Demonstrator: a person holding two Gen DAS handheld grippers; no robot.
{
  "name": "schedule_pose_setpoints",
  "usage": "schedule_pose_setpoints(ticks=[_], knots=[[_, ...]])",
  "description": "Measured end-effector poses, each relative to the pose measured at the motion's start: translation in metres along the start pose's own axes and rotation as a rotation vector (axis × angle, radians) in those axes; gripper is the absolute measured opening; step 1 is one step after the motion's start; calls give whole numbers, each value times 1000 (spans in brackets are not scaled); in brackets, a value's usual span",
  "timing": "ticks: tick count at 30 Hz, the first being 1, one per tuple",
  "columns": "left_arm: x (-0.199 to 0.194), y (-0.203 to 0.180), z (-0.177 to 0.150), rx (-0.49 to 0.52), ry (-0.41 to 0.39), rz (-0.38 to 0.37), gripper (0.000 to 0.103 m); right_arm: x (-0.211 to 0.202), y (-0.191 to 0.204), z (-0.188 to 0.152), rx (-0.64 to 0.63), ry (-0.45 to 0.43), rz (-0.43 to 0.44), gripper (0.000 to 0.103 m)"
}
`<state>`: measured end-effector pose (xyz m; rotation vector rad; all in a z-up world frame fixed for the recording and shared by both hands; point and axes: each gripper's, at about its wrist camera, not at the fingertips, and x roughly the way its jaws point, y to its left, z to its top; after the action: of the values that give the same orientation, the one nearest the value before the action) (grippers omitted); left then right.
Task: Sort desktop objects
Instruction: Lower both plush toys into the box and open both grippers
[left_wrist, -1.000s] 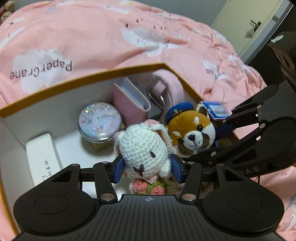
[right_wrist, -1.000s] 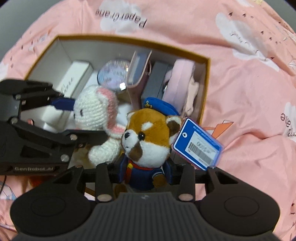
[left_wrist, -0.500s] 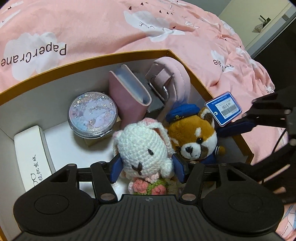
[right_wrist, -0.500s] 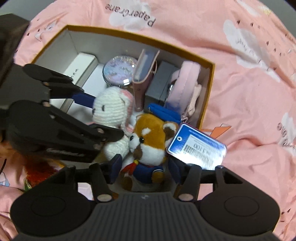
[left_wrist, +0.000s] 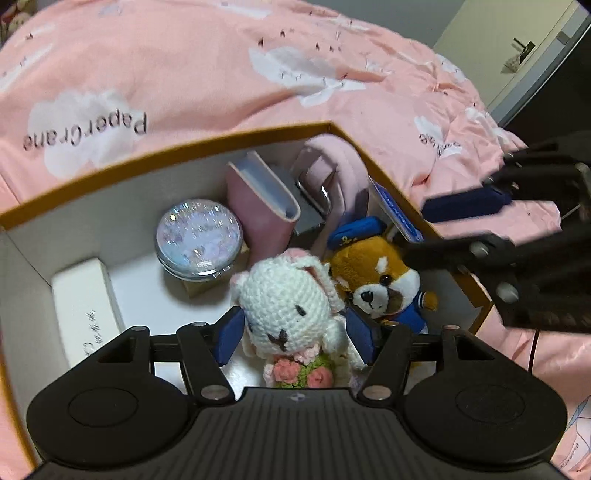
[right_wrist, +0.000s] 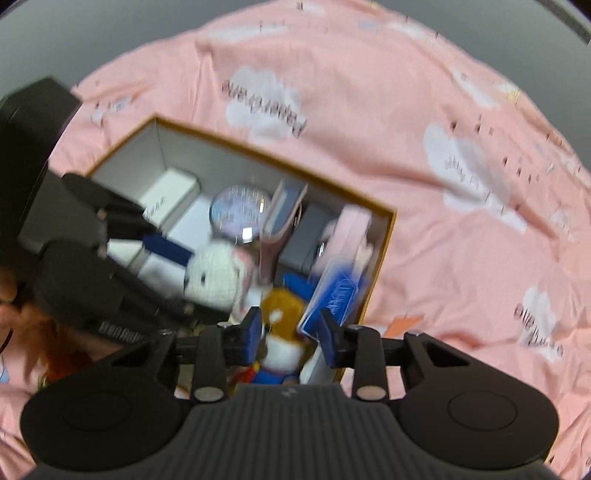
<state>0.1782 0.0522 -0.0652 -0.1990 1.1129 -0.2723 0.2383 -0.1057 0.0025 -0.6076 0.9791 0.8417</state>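
Fingers of your left gripper (left_wrist: 295, 334) have just spread around the white crochet bunny (left_wrist: 286, 308), standing upright in the box; pads look clear.

A pink duvet cover (left_wrist: 207, 74) is lying rumpled across the whole bed, printed with white clouds (left_wrist: 314, 70) and small dark birds, and one cloud is carrying the words "PaperCrane" (left_wrist: 86, 131) upside down from here. Beyond the far right corner, a pale cabinet door (left_wrist: 517, 48) with a small dark handle is showing. In the right wrist view the same pink cover (right_wrist: 461, 184) is looking blurred, grey wall (right_wrist: 92, 33) lying beyond it.
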Motion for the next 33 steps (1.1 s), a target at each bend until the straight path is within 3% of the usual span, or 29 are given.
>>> schedule_pose_setpoints(ticks=[3, 8, 11, 13, 21, 29, 33], knots=[[-6, 3, -1, -16, -20, -17, 71, 5, 5, 6, -28, -22, -23, 30], [-5, 8, -5, -12, -29, -28, 41, 30, 8, 9, -38, 14, -47, 24], [1, 11, -5, -22, -12, -60, 41, 46, 8, 5, -22, 79, -27, 16], [5, 12, -4, -27, -4, -71, 40, 56, 9, 0, -19, 123, -30, 16], [26, 11, -9, -62, 82, -134, 40, 74, 8, -1, 12, 144, -24, 16], [14, 0, -12, -11, 33, -68, 41, 58, 13, -9, -7, 74, -47, 18], [-1, -8, -16, 17, -21, -38, 50, 33, 15, -16, 2, -16, -87, 32]])
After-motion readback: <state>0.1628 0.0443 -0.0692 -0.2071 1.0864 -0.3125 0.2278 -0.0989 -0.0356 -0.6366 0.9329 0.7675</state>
